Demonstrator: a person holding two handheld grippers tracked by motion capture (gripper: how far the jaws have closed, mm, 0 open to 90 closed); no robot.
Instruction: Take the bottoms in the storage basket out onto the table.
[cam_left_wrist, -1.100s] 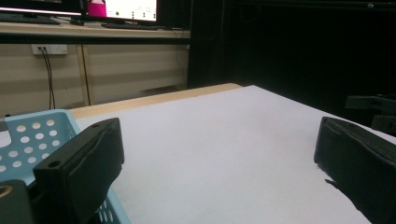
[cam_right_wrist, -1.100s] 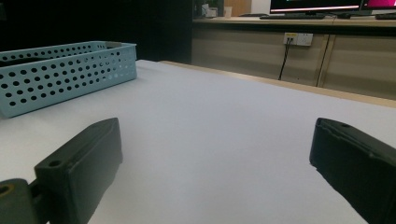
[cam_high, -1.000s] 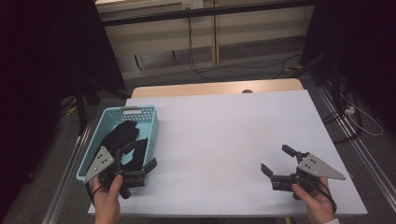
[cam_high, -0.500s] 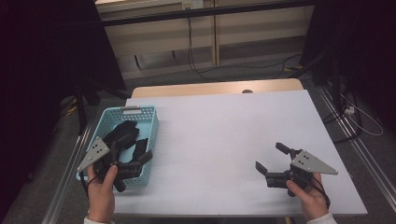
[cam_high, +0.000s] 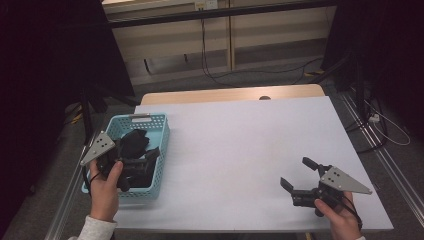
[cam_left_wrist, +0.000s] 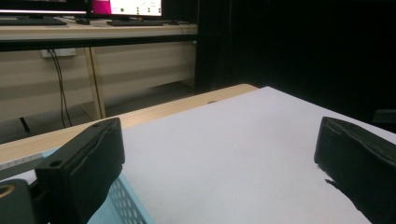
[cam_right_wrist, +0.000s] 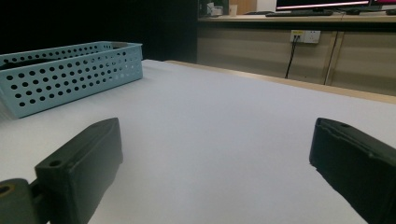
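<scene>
A light blue perforated basket (cam_high: 145, 191) stands at the left edge of the white table (cam_high: 240, 135) and holds dark, cloth-like things (cam_high: 132, 140). My left gripper (cam_high: 147, 164) hovers over the basket's near half, jaws wide apart with nothing between them. In the left gripper view, the left gripper (cam_left_wrist: 219, 154) looks across the bare table, with the basket's rim (cam_left_wrist: 128, 203) at the lower left. My right gripper (cam_high: 295, 172) is low over the table's near right, open and empty. In the right gripper view, the right gripper (cam_right_wrist: 215, 158) faces the basket (cam_right_wrist: 70, 70) far off.
A wooden strip (cam_high: 225, 95) runs along the table's far edge. Beyond it are cables on the floor (cam_high: 215, 75) and dark stands at both sides. The table's right edge (cam_high: 370, 170) lies close to my right hand.
My left gripper has moved away from the near table edge and over the basket. My right gripper has shifted slightly left. Both stay open.
</scene>
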